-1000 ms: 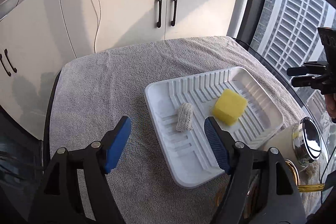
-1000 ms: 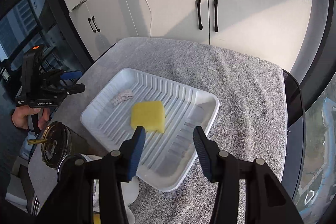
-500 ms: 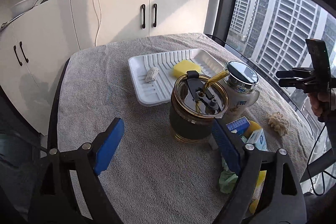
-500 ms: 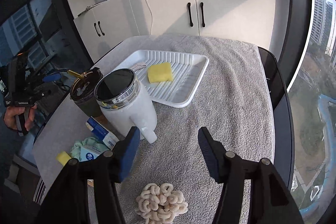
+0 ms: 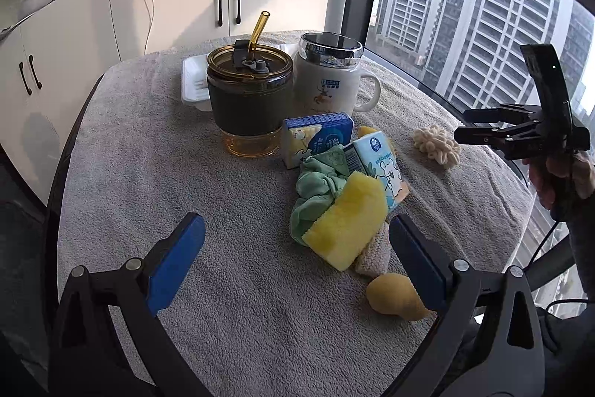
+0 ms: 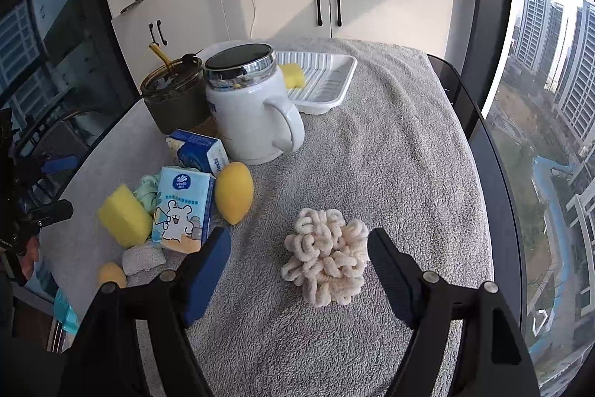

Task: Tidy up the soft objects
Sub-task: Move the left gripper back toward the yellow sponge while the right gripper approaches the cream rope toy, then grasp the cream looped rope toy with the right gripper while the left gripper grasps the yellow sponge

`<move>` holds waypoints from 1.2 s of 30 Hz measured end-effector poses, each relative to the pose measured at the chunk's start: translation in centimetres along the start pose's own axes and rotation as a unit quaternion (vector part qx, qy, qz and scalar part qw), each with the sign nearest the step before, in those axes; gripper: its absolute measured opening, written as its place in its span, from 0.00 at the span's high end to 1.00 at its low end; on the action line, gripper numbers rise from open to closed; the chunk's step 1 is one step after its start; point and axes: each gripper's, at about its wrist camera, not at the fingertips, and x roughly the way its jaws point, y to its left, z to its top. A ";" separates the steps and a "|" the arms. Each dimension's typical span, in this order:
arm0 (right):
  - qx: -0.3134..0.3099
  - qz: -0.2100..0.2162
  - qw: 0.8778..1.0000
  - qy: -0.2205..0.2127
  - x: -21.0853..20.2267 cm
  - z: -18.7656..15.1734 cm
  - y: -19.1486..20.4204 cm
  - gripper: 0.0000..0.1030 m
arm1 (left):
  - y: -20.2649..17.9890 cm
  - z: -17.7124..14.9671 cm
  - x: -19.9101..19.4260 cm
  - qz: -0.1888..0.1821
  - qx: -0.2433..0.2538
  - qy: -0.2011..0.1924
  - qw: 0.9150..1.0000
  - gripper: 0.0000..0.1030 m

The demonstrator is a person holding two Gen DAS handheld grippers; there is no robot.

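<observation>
Cream loopy scrunchie (image 6: 327, 257) lying on towel-covered surface (image 6: 401, 151), framed by right gripper (image 6: 297, 259), jaws opening, nothing clamped, likely lining up a grab. Left gripper (image 5: 295, 246) opening too, empty, nearing yellow sponge (image 5: 346, 222). Tray (image 6: 334, 77) waiting far behind mug (image 6: 253, 110). Open towel rightward; surface edge close.

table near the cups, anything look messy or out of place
Yes. Beside the white mug, a yellow sponge, green cloth and tissue packs lie jumbled and overlapping, while the white tray holds one yellow sponge.
</observation>
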 end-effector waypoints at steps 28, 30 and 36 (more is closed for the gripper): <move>0.045 -0.050 0.998 0.016 3.4 -2.5 -0.2 0.24 | -2.9 -0.9 5.7 -0.008 -0.010 0.012 1.000 0.23; 0.042 -0.051 0.998 0.017 3.7 -2.5 -0.2 0.24 | -3.0 -1.1 5.9 -0.014 -0.009 0.016 1.000 0.44; 0.024 -0.057 0.998 0.026 4.6 -2.8 0.1 0.45 | -3.1 -1.3 5.5 -0.021 -0.016 0.013 1.000 0.56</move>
